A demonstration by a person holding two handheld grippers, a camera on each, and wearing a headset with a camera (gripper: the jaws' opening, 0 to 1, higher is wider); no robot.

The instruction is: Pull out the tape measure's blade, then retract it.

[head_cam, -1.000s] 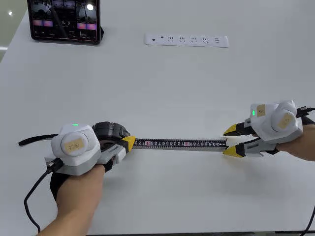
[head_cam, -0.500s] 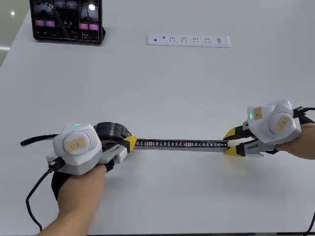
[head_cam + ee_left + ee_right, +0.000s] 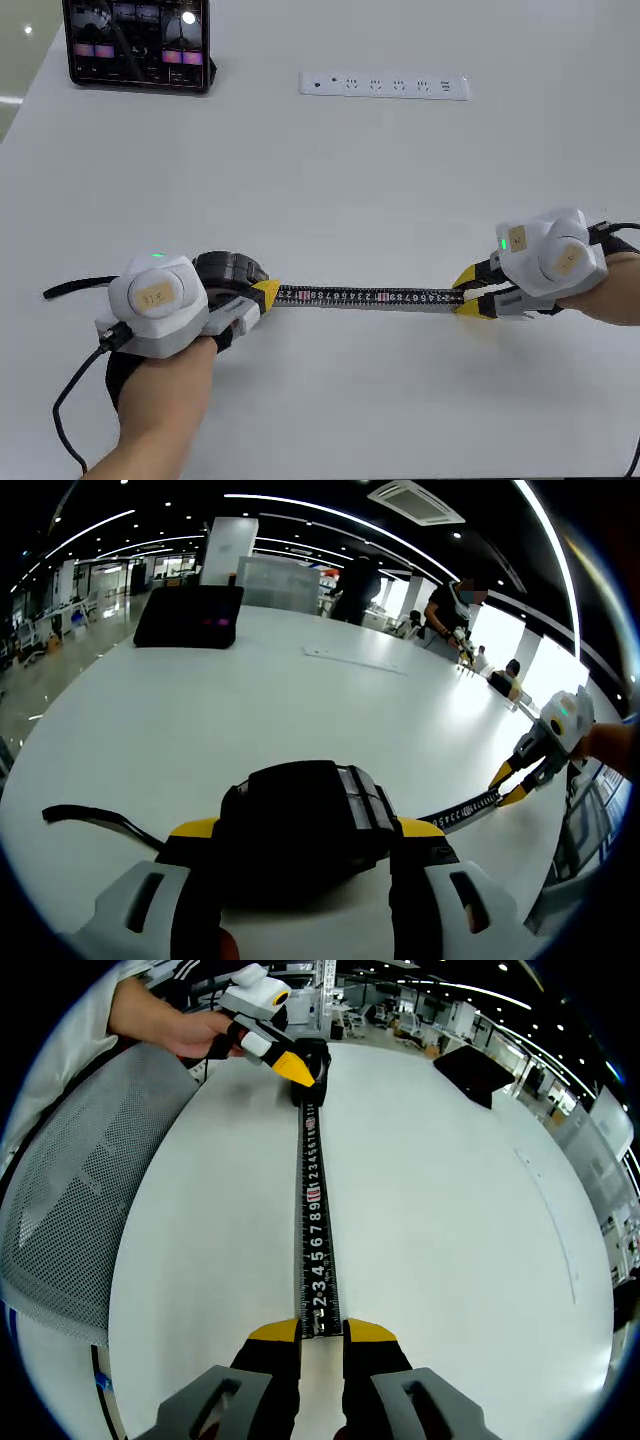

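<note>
While left tongs [image 3: 308,830] clamp the tape measure [image 3: 228,268], right tongs [image 3: 322,1332] pinch its blade [image 3: 312,1200] near the table [image 3: 330,180] edge.

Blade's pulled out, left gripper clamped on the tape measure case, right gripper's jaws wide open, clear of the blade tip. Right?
Not quite. The right gripper view shows the right gripper with its jaws closed on the tip of the blade. The rest holds: the blade is pulled out and the left gripper is clamped on the tape measure case.

Tape measure [image 3: 232,270]: one. Grippers: two (left gripper [image 3: 255,288], right gripper [image 3: 468,292]). Tablet [image 3: 138,42]: one; power strip [image 3: 384,85]: one.
</note>
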